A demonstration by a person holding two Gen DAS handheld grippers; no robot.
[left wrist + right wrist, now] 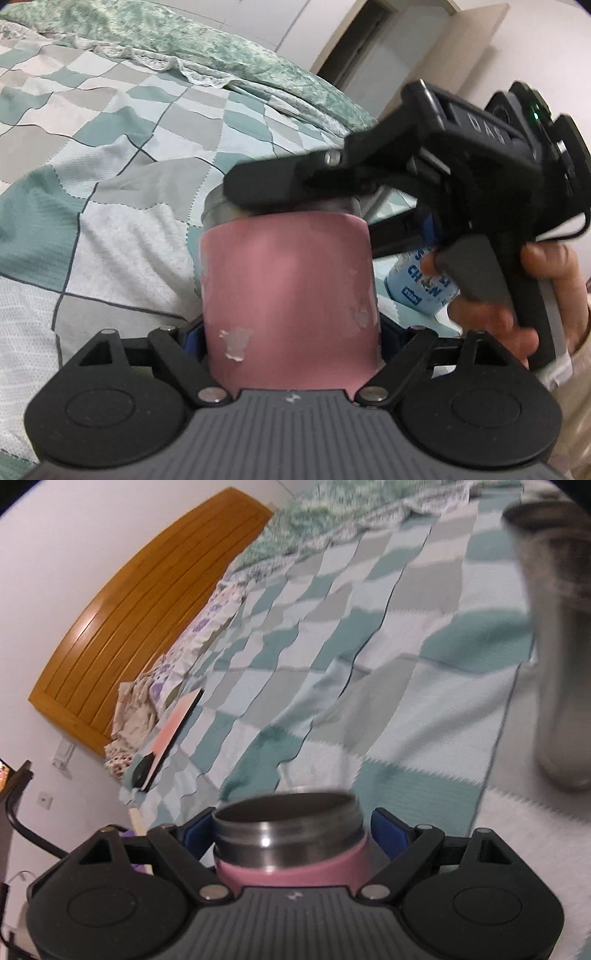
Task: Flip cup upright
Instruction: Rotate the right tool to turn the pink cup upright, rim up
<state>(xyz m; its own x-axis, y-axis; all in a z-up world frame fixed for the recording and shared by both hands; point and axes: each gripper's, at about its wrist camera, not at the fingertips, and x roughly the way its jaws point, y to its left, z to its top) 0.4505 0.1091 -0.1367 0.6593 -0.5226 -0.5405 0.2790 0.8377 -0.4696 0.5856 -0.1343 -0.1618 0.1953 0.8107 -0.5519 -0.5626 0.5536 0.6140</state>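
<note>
The pink cup point(288, 291) sits between the blue pads of the left claw point(290, 332), which is clenched on its lower body, held up over the checked bed cover point(110, 155). Its long axis runs straight away from that claw, with the steel threaded neck at the far end. The right claw point(295, 188) comes in from the right side and crosses that far end; one black finger point(273, 184) lies over the steel neck.

From the right wrist view the same cup point(288, 842) shows its open steel mouth pointing forward and a little upward, pink body nearest the camera, with the blue pads point(388, 830) closed against its sides, so the right claw point(291, 834) is gripping it too. Both claws grasp the cup, one at each end, crossing each other.

A second steel cup point(554, 646) stands to the right, blurred. A blue labelled bottle point(421, 284) lies behind the right hand point(517, 310).

I judge the mouth is near upright in the right claw's frame, and the left claw would need to let go for setting down
</note>
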